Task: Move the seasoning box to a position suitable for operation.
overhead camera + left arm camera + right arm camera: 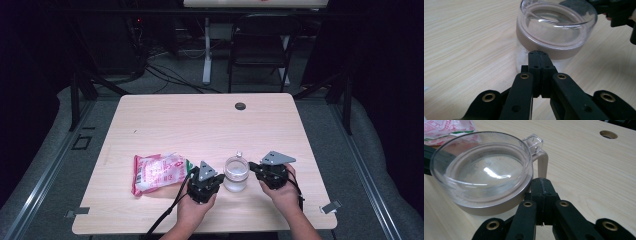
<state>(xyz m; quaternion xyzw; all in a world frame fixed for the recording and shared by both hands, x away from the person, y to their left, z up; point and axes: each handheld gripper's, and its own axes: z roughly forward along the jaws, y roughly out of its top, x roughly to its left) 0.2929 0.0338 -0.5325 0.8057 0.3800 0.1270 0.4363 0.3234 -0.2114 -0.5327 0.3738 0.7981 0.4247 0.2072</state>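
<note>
Closest to the lens are the two hands coming in from the bottom edge, each wrapped around a gripper. Going big to small: the table (165,120) is a pale wood top with a small cable hole near the far edge. On the left side lies a red-and-white snack bag (157,172), flat and untouched, probably waiting its turn. Just right of it stands the clear jar (235,173), near the front edge, lid on with a little clear tab and a beige latch at the back.

The left gripper (216,181) and right gripper (254,167) sit on either side of the jar, tips aimed at it. My guess is they're bracketing it to steady it or line up for the lid.

Both claws are clenched tight, jaws pressed together with nothing between them. The left tips look right up against the jar wall below the lid band; the right ones sit just beside the rim near the latch, and whether they touch it, I can't tell.
</note>
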